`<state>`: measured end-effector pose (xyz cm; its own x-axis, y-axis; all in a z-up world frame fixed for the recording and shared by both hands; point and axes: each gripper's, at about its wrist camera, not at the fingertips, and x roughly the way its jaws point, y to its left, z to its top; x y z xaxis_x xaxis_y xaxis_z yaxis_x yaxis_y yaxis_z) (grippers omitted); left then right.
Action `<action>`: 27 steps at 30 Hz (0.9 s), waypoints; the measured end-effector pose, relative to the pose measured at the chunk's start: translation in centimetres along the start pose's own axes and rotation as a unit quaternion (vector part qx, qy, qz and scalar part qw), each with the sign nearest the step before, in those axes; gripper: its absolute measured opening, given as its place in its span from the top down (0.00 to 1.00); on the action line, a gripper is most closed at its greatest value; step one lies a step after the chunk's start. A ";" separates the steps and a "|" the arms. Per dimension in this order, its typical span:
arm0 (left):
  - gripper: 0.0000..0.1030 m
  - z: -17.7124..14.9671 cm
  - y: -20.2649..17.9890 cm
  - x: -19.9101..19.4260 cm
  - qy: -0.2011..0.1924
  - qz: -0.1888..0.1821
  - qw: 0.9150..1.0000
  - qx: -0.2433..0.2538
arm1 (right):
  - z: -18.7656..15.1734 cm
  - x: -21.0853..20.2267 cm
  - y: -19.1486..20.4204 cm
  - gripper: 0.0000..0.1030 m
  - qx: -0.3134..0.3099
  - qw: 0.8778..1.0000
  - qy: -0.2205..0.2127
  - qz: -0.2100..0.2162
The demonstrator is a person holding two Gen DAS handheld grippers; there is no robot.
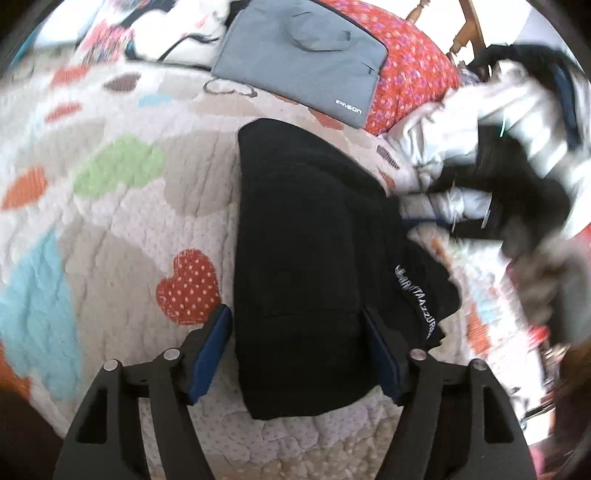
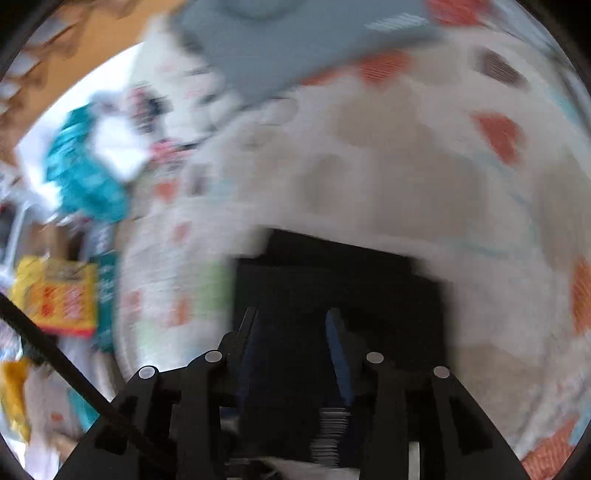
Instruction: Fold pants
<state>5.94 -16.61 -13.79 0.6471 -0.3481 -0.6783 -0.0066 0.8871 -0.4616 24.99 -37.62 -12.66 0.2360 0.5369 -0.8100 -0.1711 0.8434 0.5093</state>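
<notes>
Pants lay folded into a black block on the quilted bed, so the left gripper hovered spread wide over them. Blur hid whether the right gripper, fingers apart, pinched anything.

A quilted bed with coloured heart patches is filling the frame; wooden chair rungs are showing at upper right, daylight washing everything pale.
</notes>
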 end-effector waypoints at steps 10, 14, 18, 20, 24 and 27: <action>0.33 2.3 0.0 -5.6 -0.042 -0.046 0.998 -0.029 | -5.6 -7.5 -1.9 0.52 0.025 0.989 -0.128 0.071; 0.33 3.8 -0.9 -4.4 -0.022 -0.020 0.999 -0.019 | -7.1 -5.9 0.2 0.51 0.037 0.972 -0.070 0.220; 0.33 2.5 -1.2 -0.8 0.041 0.014 0.999 -0.007 | -8.2 -0.9 -1.2 0.51 0.091 0.978 -0.014 0.189; 0.29 1.1 -1.1 1.3 0.075 0.026 0.997 0.003 | -8.7 -0.2 -3.0 0.71 0.103 0.982 -0.009 0.157; 0.27 1.1 -1.9 0.9 0.069 0.025 0.997 0.020 | -8.6 -0.3 -5.3 0.87 0.140 0.975 0.007 0.175; 0.27 2.0 -1.6 -0.2 0.070 -0.005 0.998 0.001 | -8.1 -1.8 -5.3 0.80 0.120 0.979 -0.007 0.162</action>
<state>7.38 -17.35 -11.75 0.5349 -0.3952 -0.7468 0.0007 0.8841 -0.4673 17.72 -43.18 -16.23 0.2205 0.7755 -0.5916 -0.0093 0.6082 0.7937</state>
